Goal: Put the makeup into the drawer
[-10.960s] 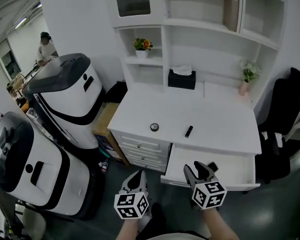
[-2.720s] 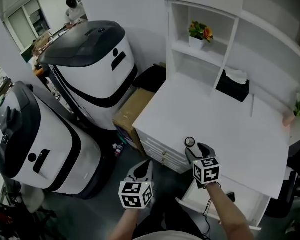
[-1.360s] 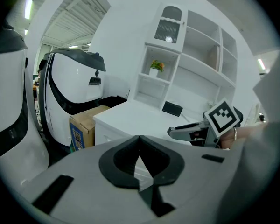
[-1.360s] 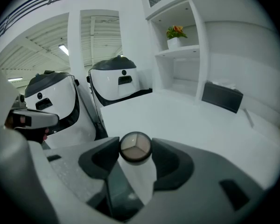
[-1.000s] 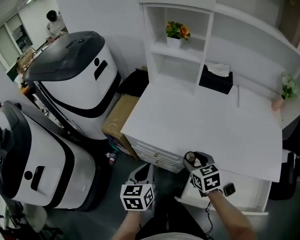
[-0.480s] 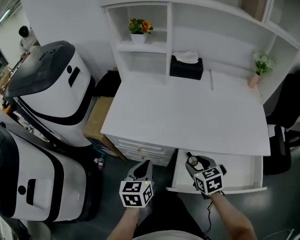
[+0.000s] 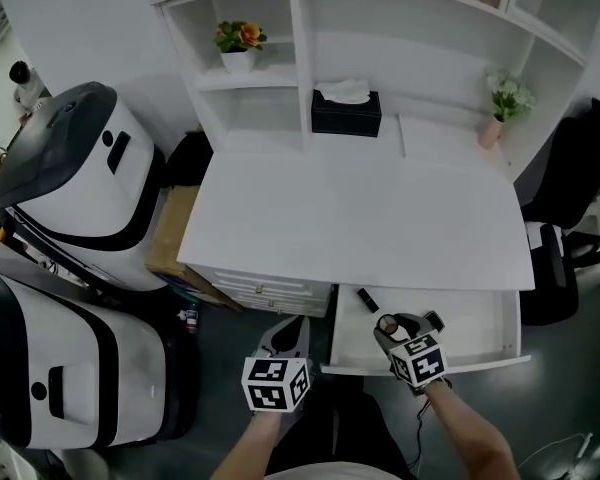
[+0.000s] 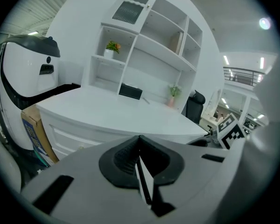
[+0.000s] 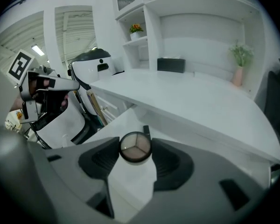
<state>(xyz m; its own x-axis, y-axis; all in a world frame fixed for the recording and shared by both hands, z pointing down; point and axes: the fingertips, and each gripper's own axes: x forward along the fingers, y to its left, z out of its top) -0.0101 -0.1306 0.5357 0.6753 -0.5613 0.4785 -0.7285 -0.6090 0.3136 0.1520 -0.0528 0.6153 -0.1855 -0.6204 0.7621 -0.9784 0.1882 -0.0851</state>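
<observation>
Where the right gripper [image 7: 401, 325] is held over the open white drawer [image 7: 472, 320], we see its two dark jaws pinching a small round black-rimmed makeup compact [image 9: 136, 147] by its edge. The clear lid of the compact shows a pan divided into three sections. The compact sits at the jaw tips, above the front left part of the drawer; we cannot tell whether it touches the drawer floor. Beside it, outside the drawer and in front of the drawer stack, the left gripper [image 8: 140, 158] has its jaws pressed together with nothing between them. A little farther in, a slim black makeup stick [image 7: 366, 299] lies on the drawer floor near the left rear corner, apart from the compact. Beyond the drawer we see the bare white desk top [image 7: 360, 218]. At the back, a black tissue box [image 7: 346, 114] stands under the shelves, and an orange-flowered plant in a white pot [image 7: 238, 44] stands in a shelf compartment.
</observation>
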